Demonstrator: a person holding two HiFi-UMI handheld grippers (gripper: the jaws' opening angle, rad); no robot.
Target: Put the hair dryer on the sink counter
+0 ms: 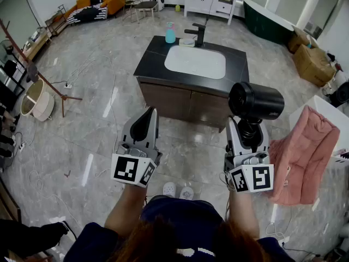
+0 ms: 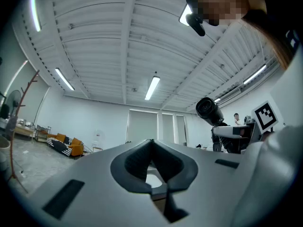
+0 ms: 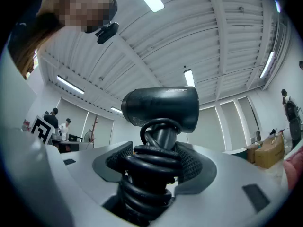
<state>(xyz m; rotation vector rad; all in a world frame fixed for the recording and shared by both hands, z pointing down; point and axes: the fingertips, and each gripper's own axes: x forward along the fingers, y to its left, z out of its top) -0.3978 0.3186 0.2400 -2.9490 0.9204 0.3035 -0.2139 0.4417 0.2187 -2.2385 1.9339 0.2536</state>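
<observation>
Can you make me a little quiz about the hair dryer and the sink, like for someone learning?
1. True or false: the hair dryer lies on the sink counter.
2. Which side's tongs grip the hair dryer? A) left B) right C) both
3. Fill in: the bottle beside the faucet is coloured ____.

Key: 1 false, it is held up in the air in front of the counter. 2 B, the right tongs clamp its cord-wrapped handle. 3 blue.

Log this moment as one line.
right gripper: jaws shut on hair dryer handle | left gripper: jaws shut, empty | sink counter: ahead, not reached
</observation>
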